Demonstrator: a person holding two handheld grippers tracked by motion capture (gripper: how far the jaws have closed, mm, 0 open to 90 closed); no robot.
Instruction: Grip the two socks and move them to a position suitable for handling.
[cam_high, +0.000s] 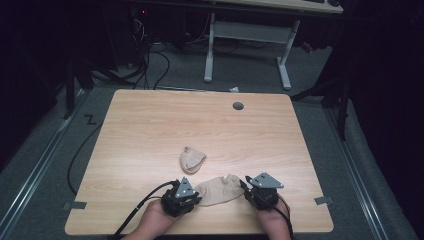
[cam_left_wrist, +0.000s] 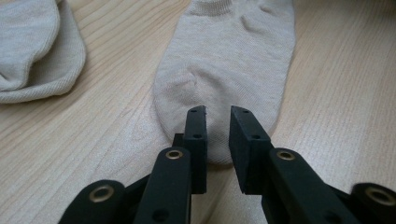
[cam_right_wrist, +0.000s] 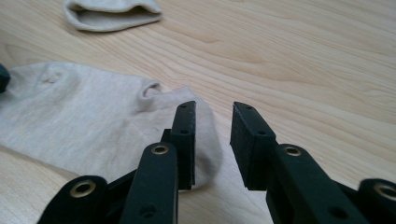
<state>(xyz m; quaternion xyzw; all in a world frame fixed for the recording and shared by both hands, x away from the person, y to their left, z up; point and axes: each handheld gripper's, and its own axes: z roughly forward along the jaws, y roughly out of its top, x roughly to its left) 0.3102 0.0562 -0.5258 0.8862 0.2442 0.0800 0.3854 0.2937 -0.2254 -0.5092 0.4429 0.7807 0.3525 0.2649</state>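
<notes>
Two gripper sets flank the flat sock (cam_high: 218, 190) on the table (cam_high: 150, 125): our left gripper (cam_left_wrist: 218, 112) and right gripper (cam_right_wrist: 214, 107) both stand apart, unclamped. Closing too shallow, we risk pinching one layer only, beside the folded sock (cam_high: 192, 159).

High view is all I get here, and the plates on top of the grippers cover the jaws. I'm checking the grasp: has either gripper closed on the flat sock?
Observer: No. The left gripper is open, its jaws astride one rounded end of the flat sock.
Operator: And the right one?
Observer: The right gripper is open too, over the sock's other end; nothing sits between its jaws.
Operator: Is the second sock spread out as well?
Observer: No. The folded sock lies doubled over, with its opening facing the right gripper view.
</notes>
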